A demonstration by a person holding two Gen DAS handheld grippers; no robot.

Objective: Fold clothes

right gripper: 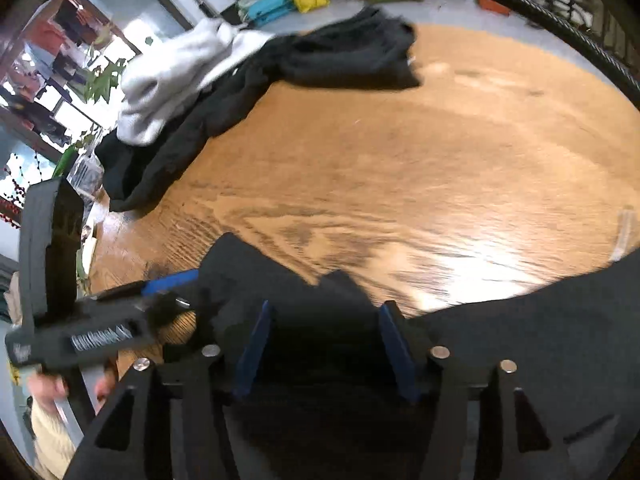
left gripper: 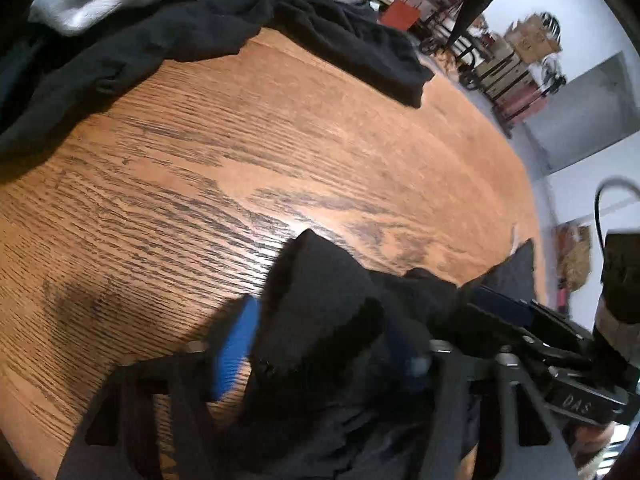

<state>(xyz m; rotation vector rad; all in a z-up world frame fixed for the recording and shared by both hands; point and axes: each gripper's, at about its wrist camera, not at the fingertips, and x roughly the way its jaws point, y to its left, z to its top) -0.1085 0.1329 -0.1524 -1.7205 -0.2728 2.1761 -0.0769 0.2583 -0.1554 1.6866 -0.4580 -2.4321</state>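
Surface: I am working over a round oak-grain wooden tabletop [left gripper: 248, 152], orange-brown with dark open grain and a bright glare patch near me.
Room: cluttered shelves, cardboard boxes [left gripper: 532, 38] and a red paper bag [left gripper: 400, 14] stand beyond the far edge; green plant leaves [right gripper: 102, 80] show by the windows.
Far pile: a crumpled black garment [right gripper: 320, 60] sprawls along the far rim, with a soft white-grey fleece garment [right gripper: 168, 76] heaped against it.
Task garment: the dark charcoal knit cloth [left gripper: 316, 300] lies at the near edge, bunched in thick folds; I cannot tell its long axis.
Left hand-held gripper [left gripper: 320, 344]: its blue-padded fingers [left gripper: 236, 352] sit apart either side of a raised fold, which fills the gap; I cannot tell whether they pinch it.
Right hand-held gripper [right gripper: 326, 350]: blue pads spread wide, released, with the dark cloth lying between and beneath them.
Person: a hand [right gripper: 48, 390] and cream sleeve show at the left hand-held gripper's handle.
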